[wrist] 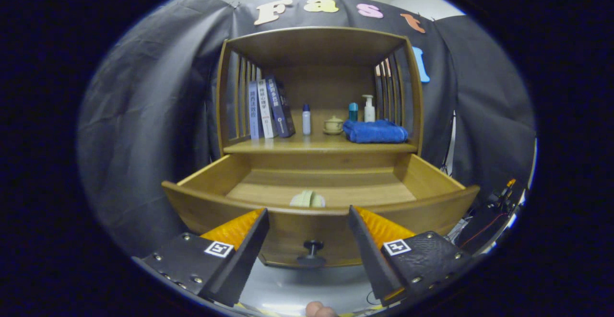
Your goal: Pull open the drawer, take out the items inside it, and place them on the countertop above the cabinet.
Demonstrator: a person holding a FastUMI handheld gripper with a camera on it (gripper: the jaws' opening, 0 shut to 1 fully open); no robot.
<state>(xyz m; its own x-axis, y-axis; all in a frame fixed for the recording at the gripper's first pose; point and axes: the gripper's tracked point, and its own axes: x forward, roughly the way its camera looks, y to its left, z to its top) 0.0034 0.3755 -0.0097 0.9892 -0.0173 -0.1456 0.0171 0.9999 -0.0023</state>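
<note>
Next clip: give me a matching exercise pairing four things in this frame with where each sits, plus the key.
Things:
1. pale green item
2. blue towel
3. books
4. drawer knob

Places:
A. leaning at the shelf's slatted side, far from the towel
B. inside the open drawer, near its front wall
C. folded on the shelf, in front of the pump bottle
D. below and between the fingers of the open gripper

Pairs: 1-B, 2-C, 3-A, 4-D
</note>
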